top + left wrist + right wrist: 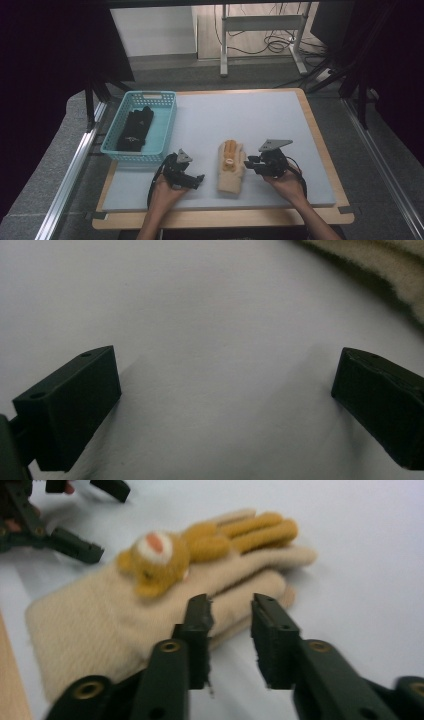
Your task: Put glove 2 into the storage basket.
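Beside the blue basket, the beige glove is lying flat; the right gripper is narrowing, partly open, over its edge, gripping nothing. Go lower for full pinch. The left gripper is gaping empty.

Cream knit glove w/ mustard-yellow fingers, bear face orange-white. Left of glove: teal lattice basket w/ black gloves. Under glove: pale grey-blue mat, tan wood rim.
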Demonstrator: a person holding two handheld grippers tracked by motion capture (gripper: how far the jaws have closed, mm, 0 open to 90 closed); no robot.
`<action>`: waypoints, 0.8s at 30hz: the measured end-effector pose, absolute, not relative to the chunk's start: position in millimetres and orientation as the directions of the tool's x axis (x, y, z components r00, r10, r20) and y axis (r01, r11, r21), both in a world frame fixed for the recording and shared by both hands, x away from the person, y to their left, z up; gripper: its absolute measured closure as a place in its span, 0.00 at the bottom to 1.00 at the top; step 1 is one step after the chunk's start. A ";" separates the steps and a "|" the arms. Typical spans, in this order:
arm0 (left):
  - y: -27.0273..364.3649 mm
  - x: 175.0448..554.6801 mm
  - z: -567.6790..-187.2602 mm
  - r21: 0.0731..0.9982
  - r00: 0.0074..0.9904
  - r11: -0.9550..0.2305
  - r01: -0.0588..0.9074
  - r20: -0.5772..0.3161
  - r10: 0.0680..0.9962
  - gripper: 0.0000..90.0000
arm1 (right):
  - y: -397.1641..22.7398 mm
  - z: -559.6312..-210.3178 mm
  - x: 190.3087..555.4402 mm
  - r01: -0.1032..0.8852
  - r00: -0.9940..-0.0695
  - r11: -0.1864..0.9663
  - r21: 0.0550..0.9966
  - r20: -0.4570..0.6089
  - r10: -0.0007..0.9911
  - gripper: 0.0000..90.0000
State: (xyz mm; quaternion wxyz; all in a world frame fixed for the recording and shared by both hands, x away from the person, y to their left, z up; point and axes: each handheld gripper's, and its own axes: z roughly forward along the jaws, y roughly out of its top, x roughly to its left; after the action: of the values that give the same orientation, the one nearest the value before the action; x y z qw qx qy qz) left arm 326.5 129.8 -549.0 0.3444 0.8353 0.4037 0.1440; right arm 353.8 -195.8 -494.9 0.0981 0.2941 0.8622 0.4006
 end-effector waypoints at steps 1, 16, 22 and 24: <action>129.9 326.4 -548.9 0.690 0.634 -0.441 0.574 -0.034 0.772 0.00 | -196.7 -496.8 352.2 0.430 -0.810 0.510 0.745 0.069 0.583 0.83; 139.4 318.1 -548.3 0.685 0.622 -0.432 0.587 -0.041 0.782 0.01 | -188.9 -520.2 325.9 0.401 -0.866 0.570 0.717 0.095 0.491 0.97; 146.2 314.9 -549.2 0.688 0.610 -0.422 0.591 -0.039 0.792 0.00 | -179.3 -526.1 324.8 0.389 -0.875 0.593 0.705 0.081 0.477 0.97; 146.8 314.7 -549.2 0.687 0.611 -0.422 0.591 -0.039 0.791 0.01 | -176.1 -526.4 324.0 0.386 -0.874 0.592 0.708 0.075 0.480 0.96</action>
State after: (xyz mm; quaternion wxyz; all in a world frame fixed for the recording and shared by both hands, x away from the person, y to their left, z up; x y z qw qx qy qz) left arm 314.7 146.8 -549.2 0.3403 0.8304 0.4160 0.1467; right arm 324.0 -176.1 -526.4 0.0617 0.2431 0.8899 0.3809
